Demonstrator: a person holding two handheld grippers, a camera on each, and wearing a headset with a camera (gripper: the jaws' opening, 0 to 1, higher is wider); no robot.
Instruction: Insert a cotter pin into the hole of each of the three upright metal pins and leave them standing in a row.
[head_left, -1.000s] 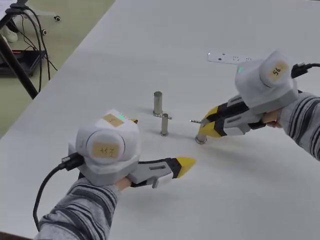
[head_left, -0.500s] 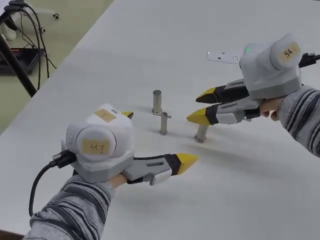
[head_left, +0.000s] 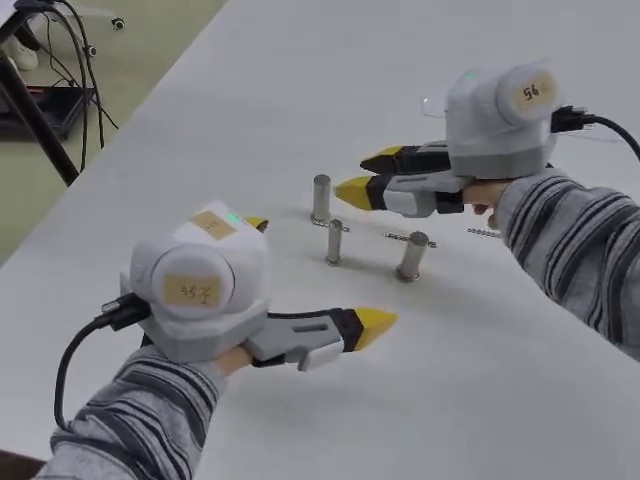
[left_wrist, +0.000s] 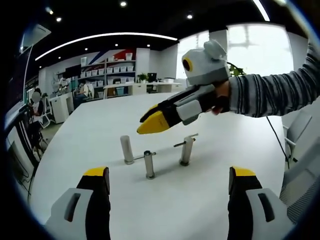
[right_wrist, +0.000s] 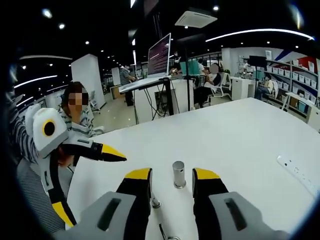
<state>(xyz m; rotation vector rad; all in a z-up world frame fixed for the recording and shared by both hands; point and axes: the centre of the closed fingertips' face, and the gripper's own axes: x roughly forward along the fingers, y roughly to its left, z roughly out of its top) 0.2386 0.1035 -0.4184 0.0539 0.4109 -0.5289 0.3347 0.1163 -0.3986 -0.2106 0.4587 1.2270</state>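
Observation:
Three upright metal pins stand in a loose row mid-table. The far pin (head_left: 320, 198) has a bare top. The middle pin (head_left: 334, 242) and the right pin (head_left: 411, 256) each carry a cotter pin through the top. My right gripper (head_left: 358, 175) hovers open just right of the far pin; in its own view that far pin (right_wrist: 178, 174) shows beyond and between the yellow fingertips (right_wrist: 137, 175). My left gripper (head_left: 315, 272) stands wide open on the near side, holding nothing, with the three pins (left_wrist: 149, 164) ahead of it.
A loose cotter pin (head_left: 483, 232) lies on the white table (head_left: 250, 90) under the right forearm. A white power strip (right_wrist: 297, 172) lies at the back right. The table's left edge drops to a floor with cables and a stand (head_left: 40, 120).
The right gripper let go of the cotter pin, now through the right pin, opened, and moved left and back towards the far pin. The left gripper stayed nearly still.

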